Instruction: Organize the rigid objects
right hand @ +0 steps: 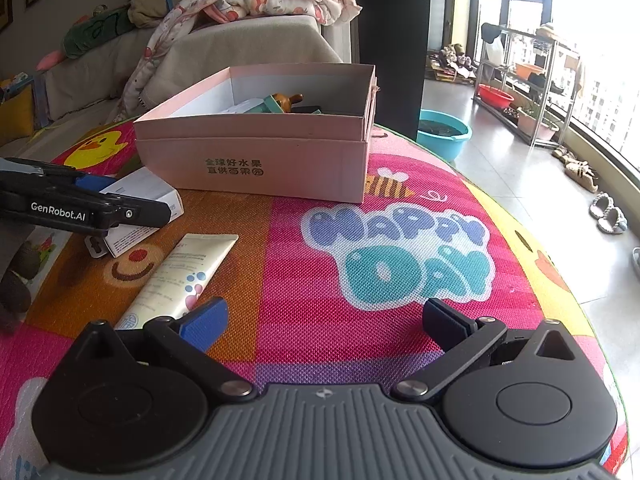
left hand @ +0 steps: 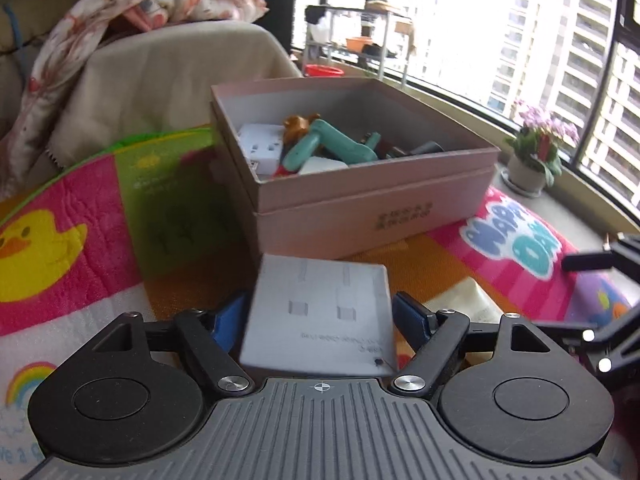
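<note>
Two grippers over bright play mat [right hand: 360,288], left gripper [left hand: 320,316] released around white box [left hand: 320,312], right gripper [right hand: 326,320] spread empty.

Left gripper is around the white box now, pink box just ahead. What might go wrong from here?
1. The left gripper is open around the white box, which looks tilted; it may twist when pinched.
2. The pink box already holds a pile, so it may land crooked.
3. The tube beside it could get bumped.
</note>
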The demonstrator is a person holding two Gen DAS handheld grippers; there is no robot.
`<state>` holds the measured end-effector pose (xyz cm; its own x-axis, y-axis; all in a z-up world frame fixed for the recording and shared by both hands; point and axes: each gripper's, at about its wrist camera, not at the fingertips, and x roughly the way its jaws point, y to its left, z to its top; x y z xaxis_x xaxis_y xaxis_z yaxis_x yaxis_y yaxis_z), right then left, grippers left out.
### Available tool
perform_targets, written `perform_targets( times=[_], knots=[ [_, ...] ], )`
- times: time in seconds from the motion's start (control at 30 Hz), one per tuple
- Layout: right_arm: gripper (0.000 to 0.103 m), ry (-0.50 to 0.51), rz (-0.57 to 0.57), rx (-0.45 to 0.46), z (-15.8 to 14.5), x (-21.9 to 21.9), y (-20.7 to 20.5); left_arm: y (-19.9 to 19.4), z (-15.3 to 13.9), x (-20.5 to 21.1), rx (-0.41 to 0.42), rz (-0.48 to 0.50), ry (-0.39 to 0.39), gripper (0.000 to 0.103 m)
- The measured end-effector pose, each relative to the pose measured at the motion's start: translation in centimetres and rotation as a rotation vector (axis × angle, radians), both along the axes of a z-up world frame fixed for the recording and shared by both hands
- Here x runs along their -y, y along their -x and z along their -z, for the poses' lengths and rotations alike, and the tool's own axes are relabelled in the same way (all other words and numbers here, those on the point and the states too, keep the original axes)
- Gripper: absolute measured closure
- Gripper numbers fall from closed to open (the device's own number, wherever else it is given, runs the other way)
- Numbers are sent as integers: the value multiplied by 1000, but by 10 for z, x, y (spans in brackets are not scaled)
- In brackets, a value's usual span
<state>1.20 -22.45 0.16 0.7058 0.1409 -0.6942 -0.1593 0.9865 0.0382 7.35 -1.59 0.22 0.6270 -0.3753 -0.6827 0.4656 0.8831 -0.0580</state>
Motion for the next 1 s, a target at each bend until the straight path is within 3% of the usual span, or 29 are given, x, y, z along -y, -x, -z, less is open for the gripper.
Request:
perform_targets(
  times=[0.07,0.4,0.5,0.6,0.73,0.9,0.97,1.0],
  knots=[
    [0,-5,-18,-14,-1,2,-2,12,-1,3,7,1,-43,29],
    [1,-36,-35,-34,-8,5,0,98,-4,-16,-10,-65,-39,29],
    [3,-147,-88,-20,-23,1,10,113,-5,-24,-15,-90,-4,29],
    [5,-121,-171,-4,-33,-26,17,120,-3,-31,0,-96,46,29],
    [21,-62,-227,-37,-24,-58,11,120,-5,-35,-13,-110,79,29],
    [38,33,-244,-25,-14,-78,3,121,-4,-24,12,-120,33,28],
    [58,49,-282,-27,-18,-81,5,123,-3,-20,34,-111,1,28],
    [61,67,-297,-30,-19,-83,8,125,-2,-18,45,-105,-17,29]
  ],
)
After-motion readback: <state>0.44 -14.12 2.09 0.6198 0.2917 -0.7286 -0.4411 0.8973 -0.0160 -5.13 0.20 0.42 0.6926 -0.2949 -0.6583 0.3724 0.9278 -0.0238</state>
